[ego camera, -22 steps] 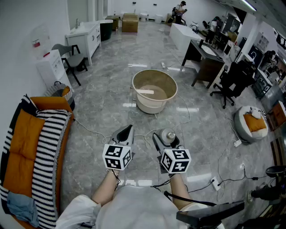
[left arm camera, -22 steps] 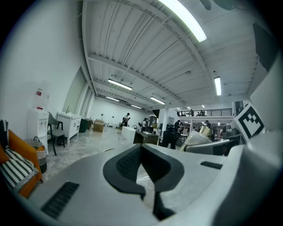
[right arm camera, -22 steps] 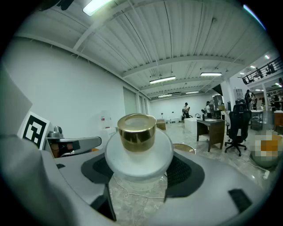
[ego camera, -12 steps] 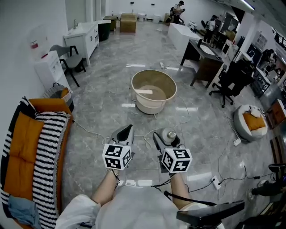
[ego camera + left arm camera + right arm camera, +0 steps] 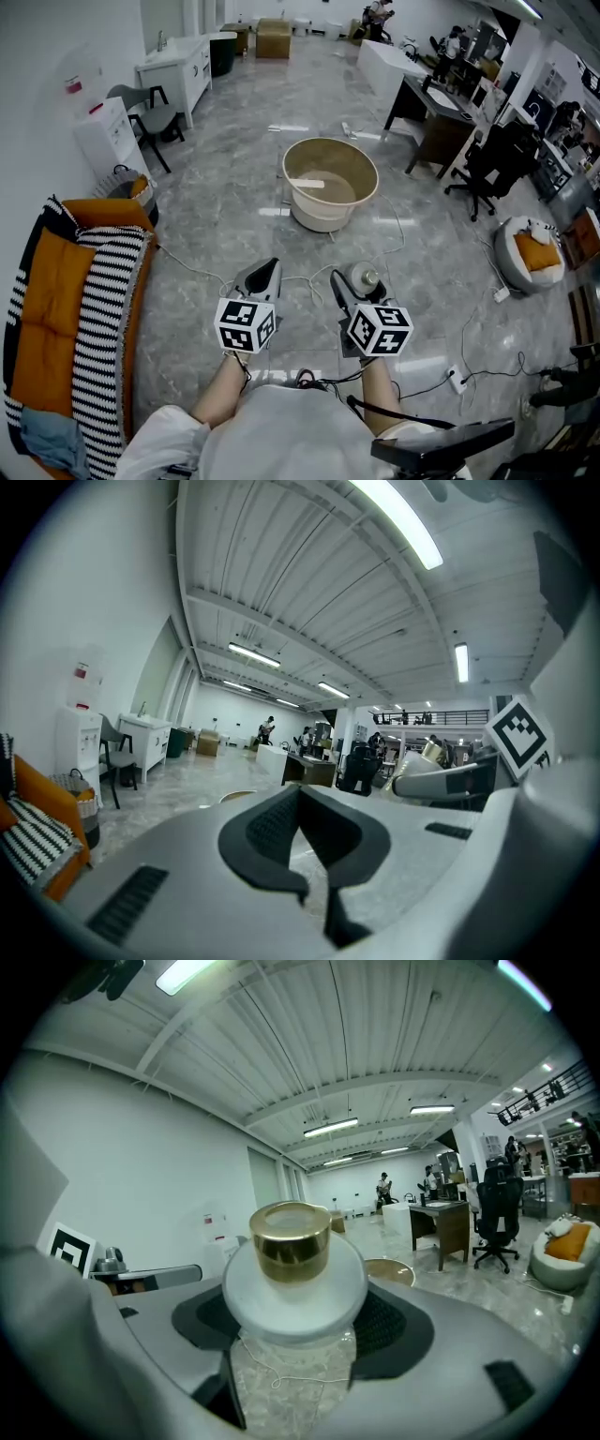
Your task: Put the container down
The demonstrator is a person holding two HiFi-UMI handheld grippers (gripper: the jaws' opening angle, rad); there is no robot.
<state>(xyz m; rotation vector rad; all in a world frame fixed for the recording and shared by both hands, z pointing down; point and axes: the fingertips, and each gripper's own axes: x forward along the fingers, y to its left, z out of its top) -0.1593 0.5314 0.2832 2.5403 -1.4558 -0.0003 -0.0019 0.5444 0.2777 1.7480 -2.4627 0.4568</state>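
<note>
2 grippers out front in the head view, held over a grey marble floor (image 5: 216,216), both roughly level. Starting far left: orange sofa (image 5: 47,309) against the wall, striped throw (image 5: 103,309) draped over it. Further back on that side, a white dispenser (image 5: 98,141) and a grey chair (image 5: 155,117) beside a white counter (image 5: 178,70).

Then the left gripper (image 5: 265,272), marker cube toward the camera, jaws pinched together at the tips with nothing in them. Plain to see in the left gripper view, just dark pads meeting.

Past it, mid-floor, a round beige tub (image 5: 323,217) with a pale strip (image 5: 305,183) lying inside, well apart from both grippers. Thin cables (image 5: 192,274) snaking over the floor between tub and grippers.

Next over, the right gripper (image 5: 353,283), clamped on the container (image 5: 293,1290). White rounded shoulder, gold cap (image 5: 290,1237) uppermost in the right gripper view, clear crinkly-looking lower part sitting between the pads. Up in the air, not resting on anything, just right of the left gripper and nearer than the tub. Jaws spread wide around it, pads against its sides.

Far right: dark desk (image 5: 436,117), black office chair (image 5: 487,159), grey beanbag (image 5: 525,272) with an orange cushion (image 5: 539,253) on it. People (image 5: 380,9) way at the back, too small to make out.
</note>
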